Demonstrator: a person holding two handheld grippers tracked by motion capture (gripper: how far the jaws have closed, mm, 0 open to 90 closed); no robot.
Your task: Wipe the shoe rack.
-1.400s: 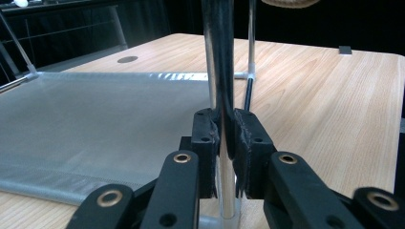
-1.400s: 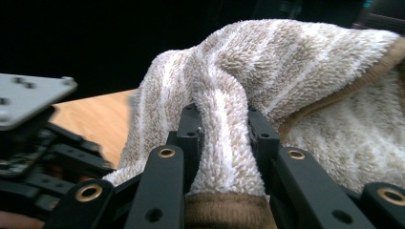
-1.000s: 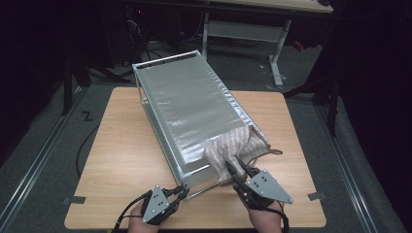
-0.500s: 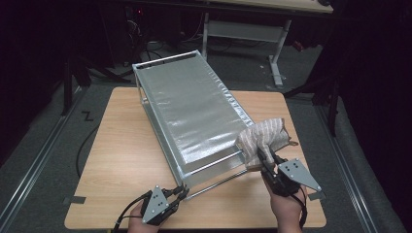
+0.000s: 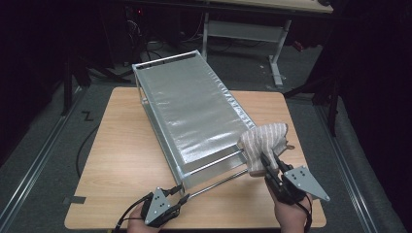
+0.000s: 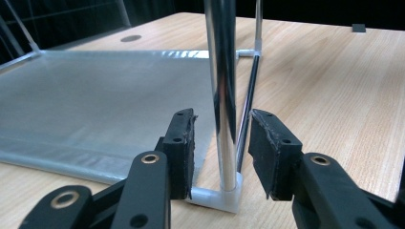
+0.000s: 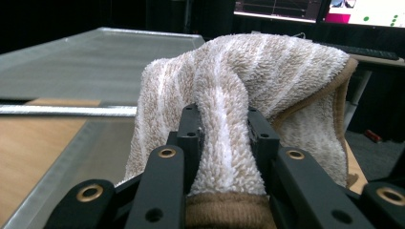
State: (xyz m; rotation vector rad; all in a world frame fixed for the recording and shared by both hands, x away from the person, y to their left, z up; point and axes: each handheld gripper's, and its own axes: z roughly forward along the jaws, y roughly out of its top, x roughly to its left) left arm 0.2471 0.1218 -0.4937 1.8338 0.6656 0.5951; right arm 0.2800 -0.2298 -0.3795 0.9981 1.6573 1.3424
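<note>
A long metal rack (image 5: 194, 111) with a silver panel lies slanted across the wooden table (image 5: 121, 155). My left gripper (image 5: 180, 196) sits at its near corner. In the left gripper view its jaws (image 6: 222, 143) stand either side of the rack's chrome rod (image 6: 224, 95); they have just been opening, and the pads are off the rod. My right gripper (image 5: 266, 162) is shut on a beige-and-white striped towel (image 5: 265, 138), held up beside the rack's near right end. The right gripper (image 7: 223, 129) pinches a thick fold of the towel (image 7: 248, 71).
The rod ends in a white corner joint (image 6: 224, 198) on the tabletop. Bare wood lies left of the rack and along the table's front edge. A desk frame (image 5: 243, 29) stands on the floor behind the table, and monitors (image 7: 363, 12) glow in the background.
The right gripper has carried the towel to the right, from on top of the rack's near corner to just off its right side. The left hand has stayed at the near corner.
</note>
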